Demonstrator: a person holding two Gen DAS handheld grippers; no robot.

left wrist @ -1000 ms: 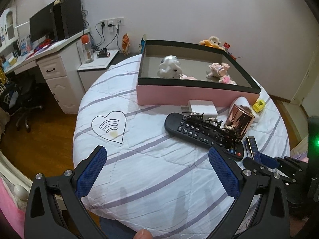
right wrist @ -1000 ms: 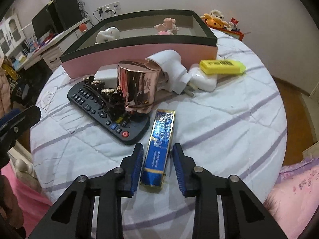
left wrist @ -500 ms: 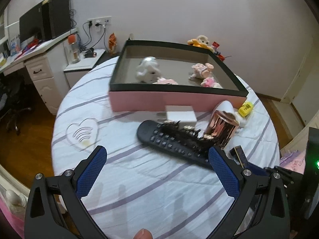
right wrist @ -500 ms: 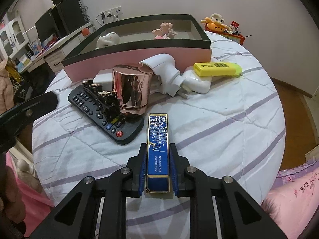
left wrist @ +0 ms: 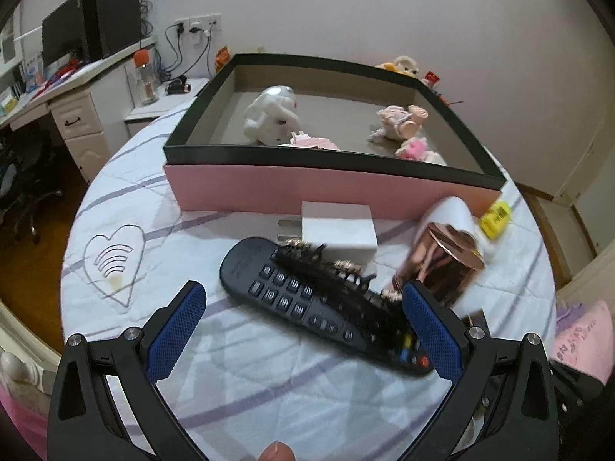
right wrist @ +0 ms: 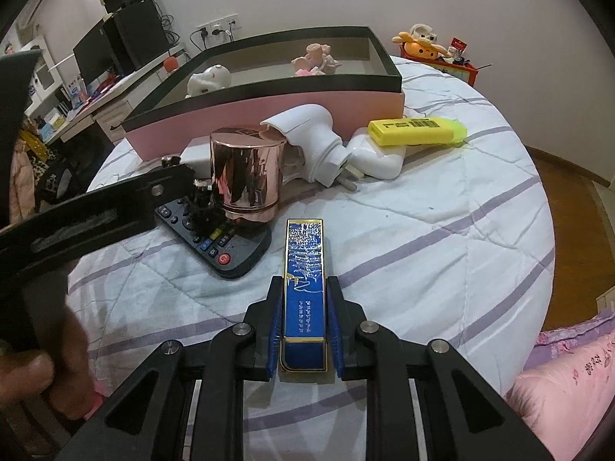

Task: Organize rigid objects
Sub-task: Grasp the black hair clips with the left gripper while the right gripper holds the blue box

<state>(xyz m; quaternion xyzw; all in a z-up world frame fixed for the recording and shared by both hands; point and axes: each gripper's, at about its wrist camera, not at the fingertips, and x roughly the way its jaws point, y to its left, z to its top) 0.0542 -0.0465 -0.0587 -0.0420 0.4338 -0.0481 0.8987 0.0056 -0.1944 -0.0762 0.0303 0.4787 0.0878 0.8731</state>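
Right gripper [right wrist: 303,324] pinches the blue box [right wrist: 305,288], left gripper [left wrist: 307,326] spread over the remote [left wrist: 307,299]; only toys in the pink box [left wrist: 330,192], most items still on the surface [right wrist: 442,238].

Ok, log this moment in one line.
right gripper: shut on slim blue gold-trimmed box | left gripper: open over black remote control
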